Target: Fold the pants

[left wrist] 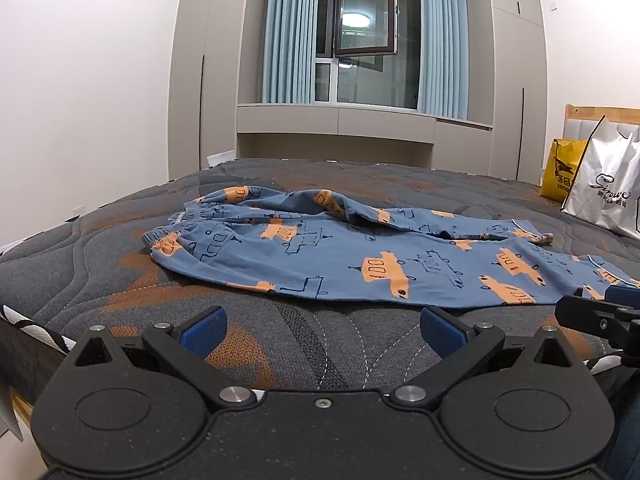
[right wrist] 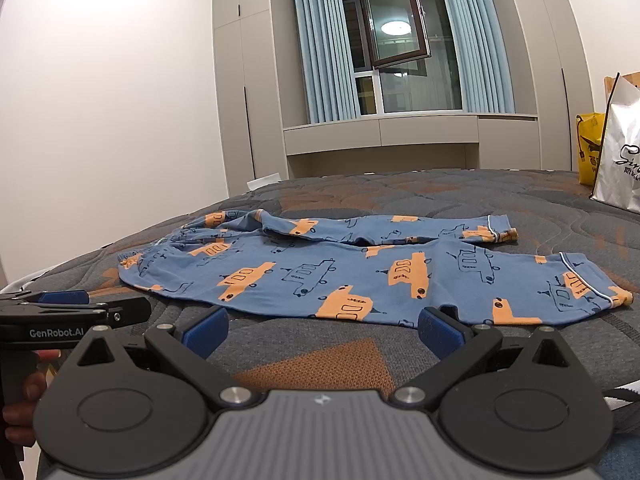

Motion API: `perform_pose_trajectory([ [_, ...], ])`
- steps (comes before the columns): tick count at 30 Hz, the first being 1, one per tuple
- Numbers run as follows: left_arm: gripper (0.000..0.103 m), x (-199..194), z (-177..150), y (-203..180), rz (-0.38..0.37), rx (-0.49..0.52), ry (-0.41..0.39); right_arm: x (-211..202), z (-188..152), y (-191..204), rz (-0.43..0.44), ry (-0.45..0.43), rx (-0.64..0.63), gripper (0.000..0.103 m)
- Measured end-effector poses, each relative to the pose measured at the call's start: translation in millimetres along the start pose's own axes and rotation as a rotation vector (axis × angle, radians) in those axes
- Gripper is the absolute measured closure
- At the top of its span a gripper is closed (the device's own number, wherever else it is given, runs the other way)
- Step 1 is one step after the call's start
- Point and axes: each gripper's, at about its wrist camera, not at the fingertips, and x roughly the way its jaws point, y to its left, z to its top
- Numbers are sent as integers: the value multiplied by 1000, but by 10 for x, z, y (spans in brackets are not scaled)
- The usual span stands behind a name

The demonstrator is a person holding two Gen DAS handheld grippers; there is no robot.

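Blue pants [left wrist: 340, 256] with orange car prints lie spread on a grey and orange quilted mattress [left wrist: 100, 248], waistband to the left, leg cuffs to the right. In the right wrist view the pants [right wrist: 360, 280] lie just beyond the fingers. My left gripper [left wrist: 322, 330] hovers open over the mattress near the pants' front edge, nothing between its blue pads. My right gripper [right wrist: 322, 330] is also open and empty, its right pad close to the near leg's hem. The right gripper's tip [left wrist: 600, 308] shows at the left wrist view's right edge; the left gripper [right wrist: 80, 308] shows at the right wrist view's left edge.
A white shopping bag [left wrist: 604, 192] and a yellow bag [left wrist: 560, 172] stand on the mattress at the far right by a wooden headboard [left wrist: 600, 114]. Wardrobes, a window seat and blue curtains line the far wall. A hand [right wrist: 24, 400] holds the left gripper.
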Motion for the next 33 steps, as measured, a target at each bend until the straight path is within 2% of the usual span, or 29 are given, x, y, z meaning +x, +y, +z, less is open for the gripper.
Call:
perform_pose_trajectory([
  [10, 0, 124, 39, 54, -7, -3, 19, 35, -39, 7, 2, -26, -29, 0],
  [14, 0, 272, 197, 177, 4, 19, 16, 115, 70, -59, -15, -60, -80, 0],
  [18, 0, 537, 547, 441, 85, 48, -22, 222, 322, -233, -13, -112, -193, 0],
  [20, 0, 716, 754, 586, 142, 74, -55, 353, 487, -375, 31, -113, -269, 0],
  [23, 0, 1020, 1059, 784, 208, 121, -84, 595, 762, -601, 95, -45, -326, 0],
  [25, 0, 1261, 1241, 901, 215, 156, -78, 784, 952, -735, 133, 2, -360, 0],
  [28, 0, 1740, 1492, 1082, 177, 207, 6, 1142, 1209, -924, 166, 74, -393, 0],
  [30, 0, 2073, 1621, 1210, 162, 213, 72, 1417, 1369, -1017, 188, 144, -394, 0],
  [33, 0, 2522, 1732, 1411, 123, 215, 153, 1789, 1539, -1131, 244, 204, -395, 0],
])
